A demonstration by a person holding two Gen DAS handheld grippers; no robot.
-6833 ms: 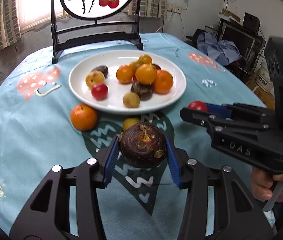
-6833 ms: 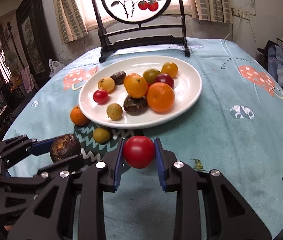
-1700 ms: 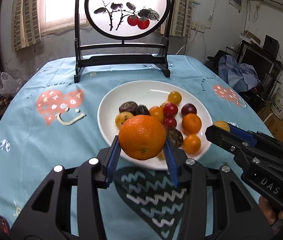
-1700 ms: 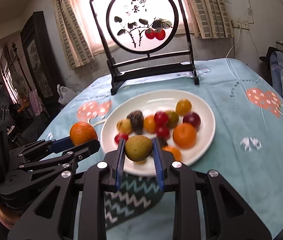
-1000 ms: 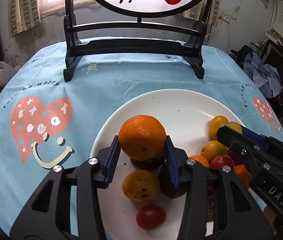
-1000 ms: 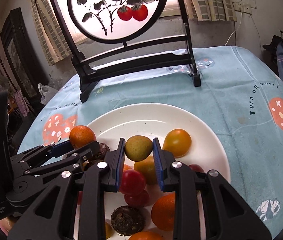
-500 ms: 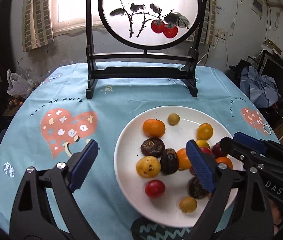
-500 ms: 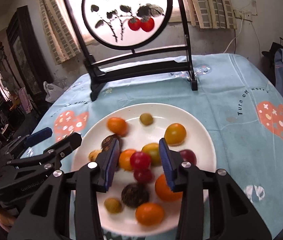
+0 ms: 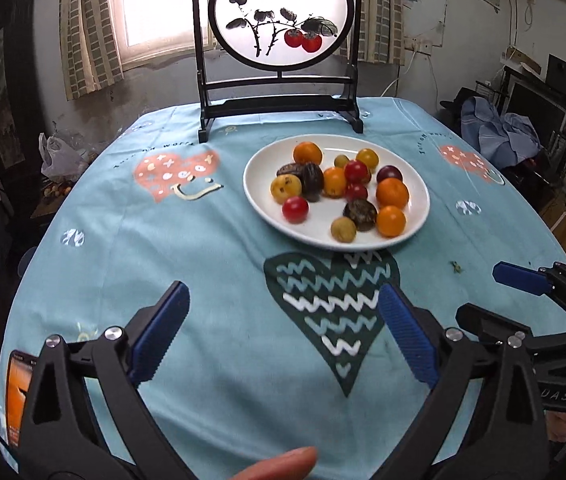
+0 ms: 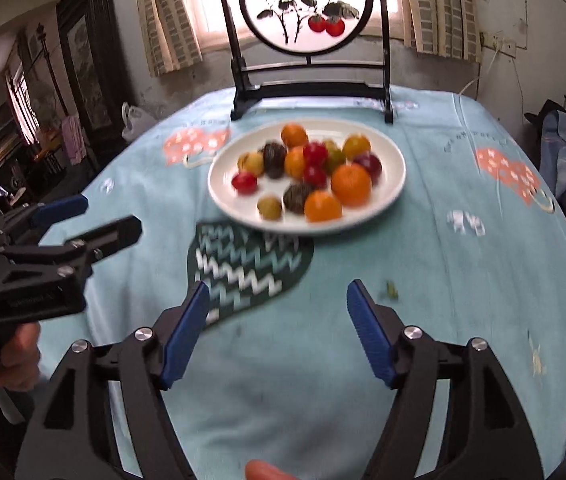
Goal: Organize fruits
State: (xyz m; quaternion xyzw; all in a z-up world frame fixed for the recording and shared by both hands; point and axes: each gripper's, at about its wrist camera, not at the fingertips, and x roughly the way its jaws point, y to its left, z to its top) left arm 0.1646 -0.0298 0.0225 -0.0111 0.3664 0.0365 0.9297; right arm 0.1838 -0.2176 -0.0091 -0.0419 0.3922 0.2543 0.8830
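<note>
A white plate [image 9: 255, 196] on the blue tablecloth holds several fruits: oranges [image 9: 392, 193], red tomatoes [image 9: 295, 209], dark brown fruits [image 9: 359, 213] and yellow ones [image 9: 285, 188]. The plate also shows in the right wrist view [image 10: 393, 188]. My left gripper [image 9: 283, 332] is open and empty, well short of the plate, above a dark heart print. My right gripper [image 10: 275, 328] is open and empty, also back from the plate. Each gripper shows in the other's view, the right one [image 9: 523, 284] and the left one [image 10: 83, 220].
A round painted screen on a black stand [image 9: 281, 108] stands behind the plate. A phone [image 9: 17, 392] lies at the near left table edge. Clothes and boxes [image 9: 499, 128] lie off the table at right.
Both grippers have let go of their fruit, the orange and the small green one, onto the plate, opened wide and pulled back toward the near side of the table.
</note>
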